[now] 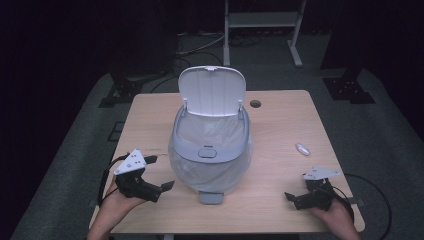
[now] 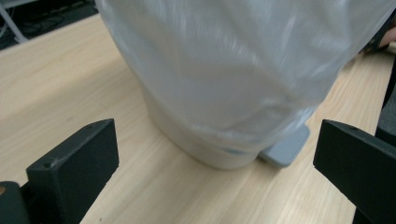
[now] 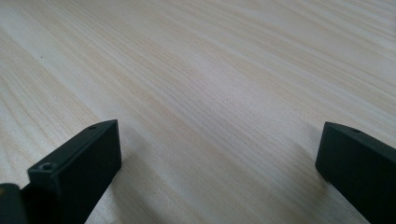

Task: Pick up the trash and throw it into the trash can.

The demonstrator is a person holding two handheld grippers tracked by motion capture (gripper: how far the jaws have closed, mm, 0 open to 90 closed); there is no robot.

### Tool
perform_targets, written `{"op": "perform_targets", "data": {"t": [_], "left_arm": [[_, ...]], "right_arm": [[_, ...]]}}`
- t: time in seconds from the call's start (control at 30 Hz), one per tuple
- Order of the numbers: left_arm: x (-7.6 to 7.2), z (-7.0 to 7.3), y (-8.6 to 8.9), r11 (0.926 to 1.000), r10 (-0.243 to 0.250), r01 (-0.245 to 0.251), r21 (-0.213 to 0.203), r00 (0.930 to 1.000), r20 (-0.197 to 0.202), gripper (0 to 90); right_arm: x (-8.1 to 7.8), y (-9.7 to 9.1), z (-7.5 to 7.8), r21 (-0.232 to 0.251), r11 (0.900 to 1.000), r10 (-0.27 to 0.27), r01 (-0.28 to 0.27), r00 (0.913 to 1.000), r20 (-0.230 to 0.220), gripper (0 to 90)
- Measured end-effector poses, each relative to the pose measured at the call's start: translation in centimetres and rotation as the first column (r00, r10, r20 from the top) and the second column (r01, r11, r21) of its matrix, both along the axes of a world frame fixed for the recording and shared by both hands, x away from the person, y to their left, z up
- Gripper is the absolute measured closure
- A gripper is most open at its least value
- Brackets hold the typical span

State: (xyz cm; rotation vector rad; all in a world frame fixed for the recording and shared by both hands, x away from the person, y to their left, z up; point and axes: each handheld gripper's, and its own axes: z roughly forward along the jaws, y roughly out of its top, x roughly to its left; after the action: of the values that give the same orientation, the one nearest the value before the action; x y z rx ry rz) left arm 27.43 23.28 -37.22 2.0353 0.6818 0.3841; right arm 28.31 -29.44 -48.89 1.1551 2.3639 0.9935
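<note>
A pale grey pedal bin point(image 1: 210, 150) stands in the middle of the wooden table point(image 1: 280, 120). Its lid point(image 1: 212, 91) is raised, and a translucent bag lines it and hangs over its sides. The foot pedal point(image 1: 210, 197) sticks out toward me. My left gripper point(image 1: 159, 172) is open just left of the bin's base, jaws pointing at it. In the left gripper view the bagged bin point(image 2: 224, 84) and pedal point(image 2: 286, 148) lie a little beyond the open left gripper point(image 2: 215, 172). My right gripper point(image 1: 296, 187) is open over bare tabletop at the front right, and the right gripper point(image 3: 217, 163) holds nothing.
A small white oblong object point(image 1: 302, 149) lies on the table right of the bin. A cable hole point(image 1: 255, 104) sits near the far edge. Beyond the table stand a metal frame point(image 1: 262, 22) and dark stands on grey carpet.
</note>
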Motion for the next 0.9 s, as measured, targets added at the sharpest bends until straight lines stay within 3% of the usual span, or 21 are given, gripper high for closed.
{"op": "perform_targets", "data": {"t": [0.4, 0.9], "left_arm": [[0.2, -3.1, 0.7, 0.9979, 0.039, -0.038, 0.053, 0.9987, -0.031, 0.0], [0.8, -6.5, 1.4, 0.9876, 0.091, -0.081, 0.135, 0.9930, -0.075, 0.0]], "right_arm": [[0.0, 0.0, 0.0, 0.000, 1.0000, 0.000, 0.000, 1.0000, 0.000, 0.0], [0.0, 0.0, 0.0, 0.000, 1.0000, 0.000, 0.000, 1.0000, -0.001, 0.0]]}}
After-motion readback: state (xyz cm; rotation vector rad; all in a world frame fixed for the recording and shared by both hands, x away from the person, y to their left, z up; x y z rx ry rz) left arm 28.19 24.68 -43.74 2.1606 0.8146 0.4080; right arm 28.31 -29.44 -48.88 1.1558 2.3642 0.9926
